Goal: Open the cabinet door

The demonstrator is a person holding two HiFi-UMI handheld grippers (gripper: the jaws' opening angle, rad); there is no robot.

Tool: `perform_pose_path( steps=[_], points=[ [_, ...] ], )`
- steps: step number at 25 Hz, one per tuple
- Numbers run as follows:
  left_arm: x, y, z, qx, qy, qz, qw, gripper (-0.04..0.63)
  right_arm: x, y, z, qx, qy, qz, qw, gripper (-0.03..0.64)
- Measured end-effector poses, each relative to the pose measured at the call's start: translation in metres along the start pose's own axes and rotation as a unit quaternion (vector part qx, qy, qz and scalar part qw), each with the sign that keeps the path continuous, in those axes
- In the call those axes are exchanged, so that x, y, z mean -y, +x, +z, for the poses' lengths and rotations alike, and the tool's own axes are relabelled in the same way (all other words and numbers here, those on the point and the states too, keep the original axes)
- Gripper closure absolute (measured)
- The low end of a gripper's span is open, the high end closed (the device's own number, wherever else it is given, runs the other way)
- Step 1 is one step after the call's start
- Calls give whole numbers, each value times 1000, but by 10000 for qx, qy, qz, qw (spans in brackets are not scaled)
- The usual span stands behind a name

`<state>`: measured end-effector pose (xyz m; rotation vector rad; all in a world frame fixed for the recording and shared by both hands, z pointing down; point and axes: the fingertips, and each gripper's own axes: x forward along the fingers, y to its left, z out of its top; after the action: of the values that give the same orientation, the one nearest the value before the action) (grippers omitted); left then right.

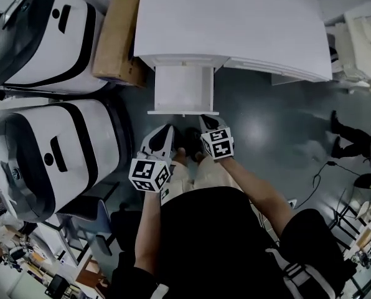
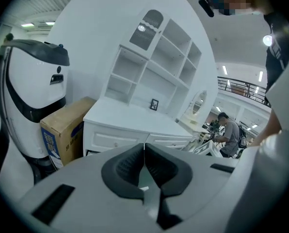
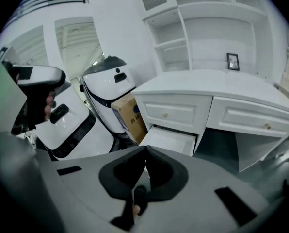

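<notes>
The white cabinet (image 1: pixel 235 17) stands ahead of me, and its lower left compartment (image 1: pixel 183 89) is pulled out toward me like a drawer. In the right gripper view the same pulled-out compartment (image 3: pixel 169 141) shows below two closed drawer fronts with small knobs. My left gripper (image 1: pixel 167 129) and right gripper (image 1: pixel 205 119) hover side by side just short of the compartment's front edge, close to my body. Both are shut with nothing between the pads, as the left gripper view (image 2: pixel 144 145) and the right gripper view (image 3: pixel 145 148) show. Neither touches the cabinet.
Two large white-and-black machines (image 1: pixel 48 36) (image 1: pixel 48 154) crowd the left side. A cardboard box (image 1: pixel 117 33) leans between them and the cabinet. A white shelf unit (image 2: pixel 154 67) rises on the cabinet top. A white panel (image 3: pixel 253 149) hangs under the right drawer. Cables (image 1: pixel 322 173) lie on the grey floor at right.
</notes>
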<state>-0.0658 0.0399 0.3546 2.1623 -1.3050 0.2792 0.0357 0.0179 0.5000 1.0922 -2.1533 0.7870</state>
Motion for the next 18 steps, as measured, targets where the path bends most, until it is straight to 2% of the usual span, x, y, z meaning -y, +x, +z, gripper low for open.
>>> perform_pose_path(
  steps=[4,8,13,18],
  points=[
    [15,-8,21,123,101,-79,9998,568,-1,-31,38,409,-69,102,9991,600],
    [23,-13,51,348,239,-83,9991,568,3,-67,93,1009,166,160,9946,600],
    [27,-18,100,719,455,-96,9963,568,1,-113,170,1789,63,385,9831,600],
    [38,-25,140,1035,609,-147,9927,568,5,-162,225,2429,-36,518,9687,600]
  ],
)
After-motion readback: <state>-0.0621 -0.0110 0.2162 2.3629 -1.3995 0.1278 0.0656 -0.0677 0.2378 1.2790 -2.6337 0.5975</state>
